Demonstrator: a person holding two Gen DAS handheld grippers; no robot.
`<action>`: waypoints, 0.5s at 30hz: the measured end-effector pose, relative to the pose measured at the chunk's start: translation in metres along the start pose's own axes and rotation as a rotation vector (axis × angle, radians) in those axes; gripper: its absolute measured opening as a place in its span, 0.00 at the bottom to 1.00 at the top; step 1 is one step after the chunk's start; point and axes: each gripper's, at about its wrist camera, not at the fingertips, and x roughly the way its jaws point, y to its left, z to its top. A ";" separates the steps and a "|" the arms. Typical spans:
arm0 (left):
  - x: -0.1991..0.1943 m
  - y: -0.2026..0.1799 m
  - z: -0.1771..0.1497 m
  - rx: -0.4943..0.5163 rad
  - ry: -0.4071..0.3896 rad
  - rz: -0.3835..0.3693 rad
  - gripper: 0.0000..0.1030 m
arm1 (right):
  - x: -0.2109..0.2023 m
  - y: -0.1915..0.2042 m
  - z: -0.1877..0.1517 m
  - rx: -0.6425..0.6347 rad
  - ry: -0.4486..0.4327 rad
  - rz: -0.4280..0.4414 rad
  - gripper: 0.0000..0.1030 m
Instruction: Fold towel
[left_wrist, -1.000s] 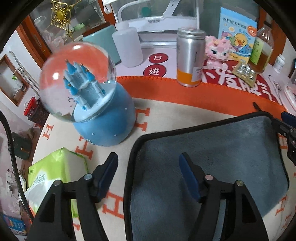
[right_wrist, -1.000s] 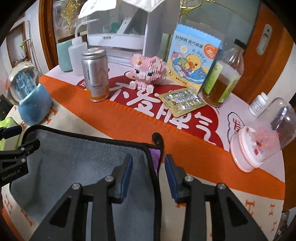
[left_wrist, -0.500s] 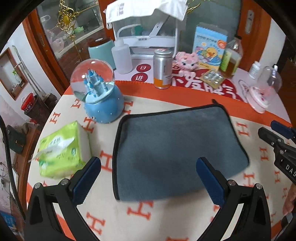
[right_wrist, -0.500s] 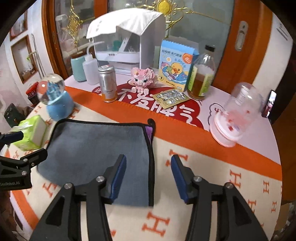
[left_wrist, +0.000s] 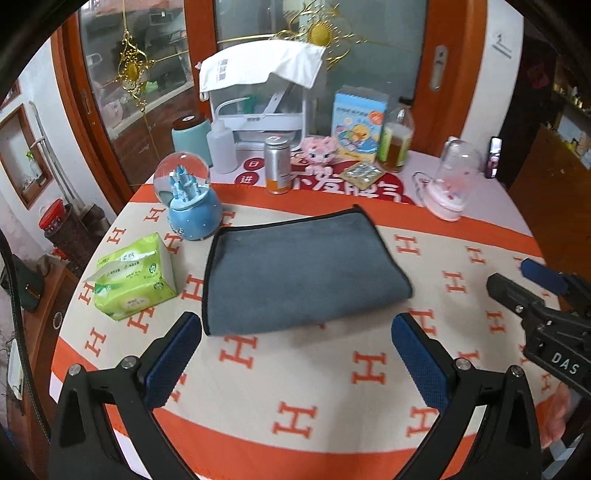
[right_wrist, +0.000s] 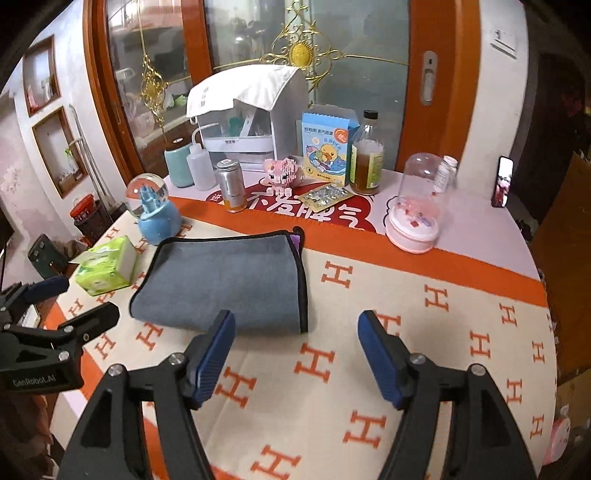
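The gray towel (left_wrist: 303, 273) lies flat in the middle of the left wrist picture, on the table cloth (left_wrist: 306, 373) with orange H letters. It looks folded over already, with a soft rounded fold along its near side and black trim along its left side. In the right wrist picture the towel (right_wrist: 225, 284) sits left of the middle, and a bit of purple peeks out at its top right corner.

The left gripper (left_wrist: 295, 354) is at the bottom of its picture, spread wide and holding nothing. The right gripper (right_wrist: 295, 354) is at the bottom of its picture, also spread wide and holding nothing. Both are near the towel but not touching it.

I think the fold is done, or one more fold is coming. To fold again well, each gripper should go to a corner on the same short side and pinch all the layers together. Lift just a little, carry that side across, and line up the black trim. Set it down softly so it does not wrinkle.

Be careful of the blue snow globe (left_wrist: 188, 206) up and left of the towel, just beside its corner. The green tissue pack (left_wrist: 131, 280) is near the left side too
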 end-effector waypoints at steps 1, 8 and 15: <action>-0.006 -0.003 -0.003 -0.001 -0.003 -0.018 0.99 | -0.004 0.000 -0.003 0.007 0.001 0.001 0.67; -0.039 -0.022 -0.018 0.016 -0.025 -0.091 0.99 | -0.034 -0.002 -0.025 0.044 0.012 0.017 0.67; -0.061 -0.028 -0.025 0.043 -0.030 -0.161 0.99 | -0.060 0.000 -0.041 0.092 0.013 0.016 0.67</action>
